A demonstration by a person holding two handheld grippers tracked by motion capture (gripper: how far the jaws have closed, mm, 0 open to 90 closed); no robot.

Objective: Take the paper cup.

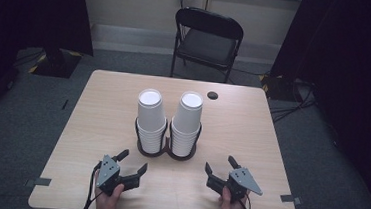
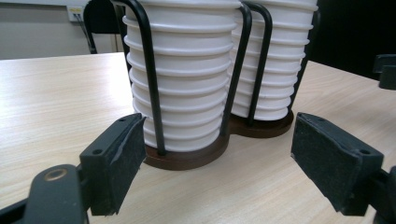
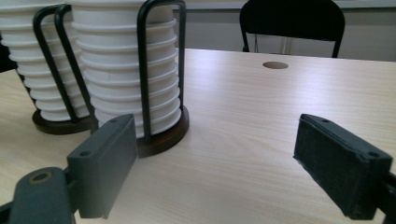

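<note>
Two stacks of white paper cups stand side by side in a dark wire holder [image 1: 165, 152] at the middle of the high view: the left cup stack [image 1: 151, 117] and the right cup stack [image 1: 187, 118], both full and undisturbed. Below them, toward the bottom of the frame, the left claw [image 1: 133, 161] and the right claw [image 1: 221, 165] hover near the holder's base, each spread wide with nothing between its pads and touching no cup. Judging by this, the work has hardly begun: no cup has been lifted out, and the whole handling of the stacks remains. The pale tabletop [image 1: 252, 125] carries nothing else; a black folding chair [image 1: 207, 38] stands beyond it at the upper middle.
</note>
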